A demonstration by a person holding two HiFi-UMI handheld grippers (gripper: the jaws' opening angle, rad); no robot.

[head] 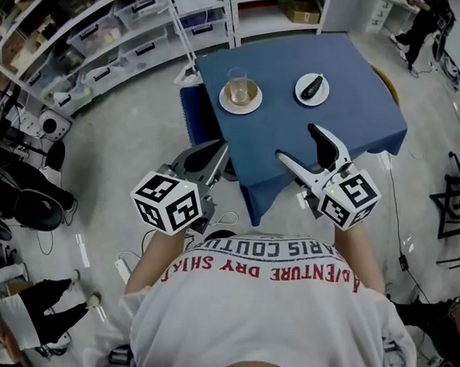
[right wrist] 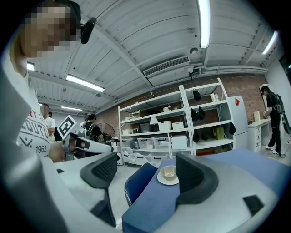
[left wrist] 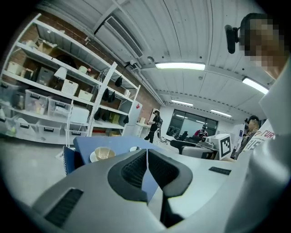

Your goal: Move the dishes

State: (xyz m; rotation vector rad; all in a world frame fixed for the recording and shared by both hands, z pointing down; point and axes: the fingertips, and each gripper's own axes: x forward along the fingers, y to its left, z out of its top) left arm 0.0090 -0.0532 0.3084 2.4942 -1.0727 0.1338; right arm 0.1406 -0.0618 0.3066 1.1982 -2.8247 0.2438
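Head view: high, steeply down; table [head: 282,60] ahead, close. Left gripper view, right gripper view: low, roughly level, facing the table's near edge. All three share the glass [head: 238,84] on its saucer [head: 252,104].

Workshop-lab; bin-stocked shelving [right wrist: 154,136]; strip lights [right wrist: 203,22]

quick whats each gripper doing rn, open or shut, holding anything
left gripper: shut, jaws together, nothing between them.
right gripper: open, jaws apart, holding nothing.
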